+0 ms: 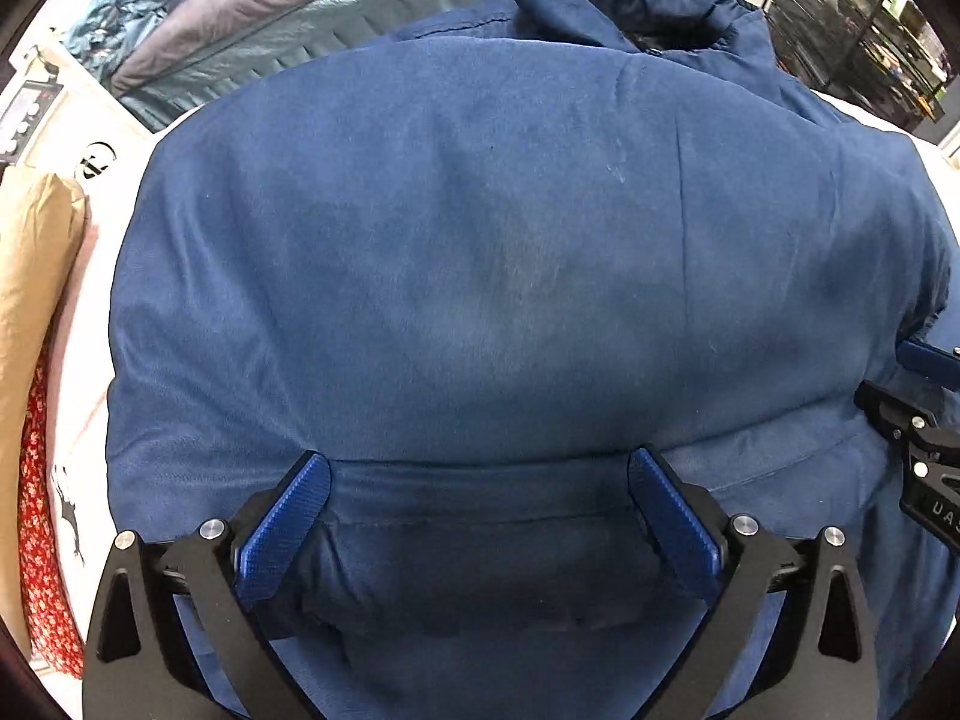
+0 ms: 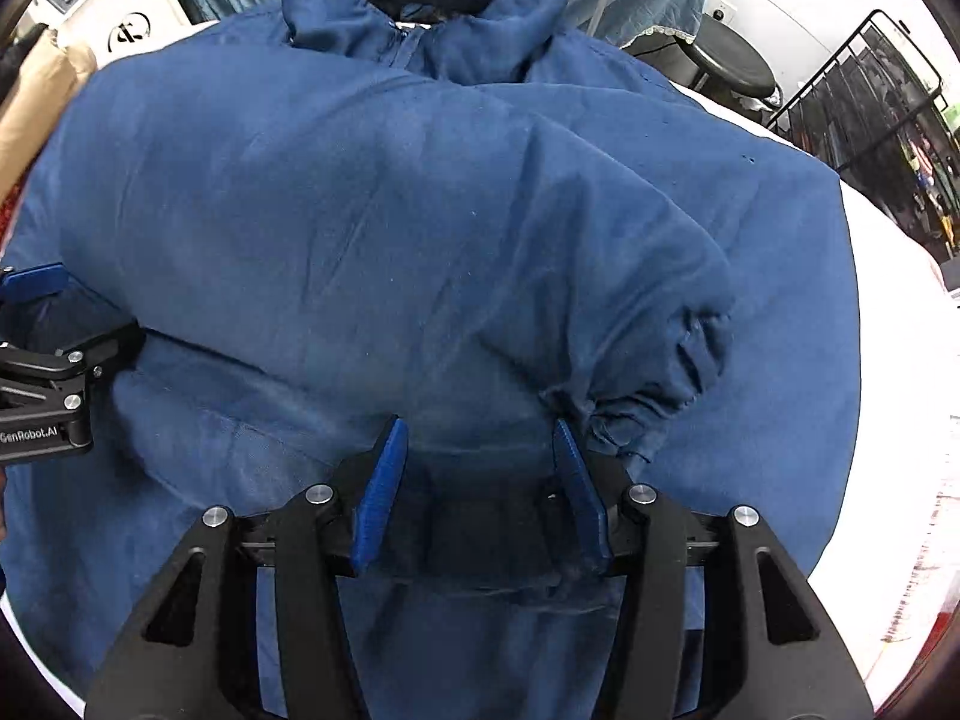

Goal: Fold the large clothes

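The blue coat (image 1: 480, 252) lies spread on a white bed (image 2: 888, 324), sleeves folded in and collar (image 2: 420, 18) far. The left gripper (image 1: 480, 516) has its fingers wide open over the near hem; the right gripper (image 2: 480, 492), half open, grips nothing. Next, probably: pinch the hem and fold it toward the collar. Clothes are heaped behind, a black rack (image 2: 888, 114) at right.

Your blue padded jacket (image 1: 510, 252) lies spread flat on the white surface, collar at the far end. 1 sleeve (image 2: 600, 300) is folded across its body, gathered cuff near the hem.
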A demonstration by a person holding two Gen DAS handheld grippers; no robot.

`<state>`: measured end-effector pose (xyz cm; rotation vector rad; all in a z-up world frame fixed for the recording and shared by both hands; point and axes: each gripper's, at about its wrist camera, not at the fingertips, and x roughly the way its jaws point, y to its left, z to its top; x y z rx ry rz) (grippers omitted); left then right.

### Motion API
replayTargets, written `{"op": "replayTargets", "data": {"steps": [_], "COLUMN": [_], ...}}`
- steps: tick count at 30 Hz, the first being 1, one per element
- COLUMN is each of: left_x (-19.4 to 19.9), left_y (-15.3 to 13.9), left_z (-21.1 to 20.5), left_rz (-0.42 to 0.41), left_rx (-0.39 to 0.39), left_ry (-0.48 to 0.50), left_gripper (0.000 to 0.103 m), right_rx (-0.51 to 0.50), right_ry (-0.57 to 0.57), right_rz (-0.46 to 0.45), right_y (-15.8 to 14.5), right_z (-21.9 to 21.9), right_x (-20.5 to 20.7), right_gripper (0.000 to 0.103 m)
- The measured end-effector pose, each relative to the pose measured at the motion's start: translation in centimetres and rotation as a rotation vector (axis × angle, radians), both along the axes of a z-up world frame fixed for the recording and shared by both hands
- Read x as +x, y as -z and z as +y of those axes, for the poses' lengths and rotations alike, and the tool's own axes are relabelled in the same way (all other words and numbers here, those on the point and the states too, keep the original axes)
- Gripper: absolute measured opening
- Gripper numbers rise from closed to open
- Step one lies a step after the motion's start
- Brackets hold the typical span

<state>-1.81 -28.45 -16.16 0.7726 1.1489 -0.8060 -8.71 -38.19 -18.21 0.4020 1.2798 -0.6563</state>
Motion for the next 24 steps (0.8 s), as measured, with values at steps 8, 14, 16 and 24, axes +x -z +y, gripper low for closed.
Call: {"op": "replayTargets", "data": {"steps": [8,14,16,24], "left_x": [-1.3,-2.6,-3.5,-6.6], "left_y": [-0.3,-2.6,-3.6,-5.7], "left_z": [0.4,2.2,3.1,8.8], "left_rz": [-0.051,-0.052,-0.072,-0.047], "left_rx": [-0.033,-0.052,-0.067,-0.126], "left_ry": [-0.012,0.014,0.027,0.072], "left_gripper": [0.098,0.097,0.096,0.096], "right_rx": [-0.105,-0.058,-0.057,-0.02], "right_ry": [0.025,0.081,0.108,0.129], "right_rz": [-0.022,-0.075,-0.11,-0.12], "right_y": [-0.3,-3.1,-4.3,-4.8], "right_z": [2.3,3.6,4.4,8.8], "right_x": [-0.7,-2.6,-3.7,-9.1], "right_gripper": [0.06,0.064,0.067,0.077]}}
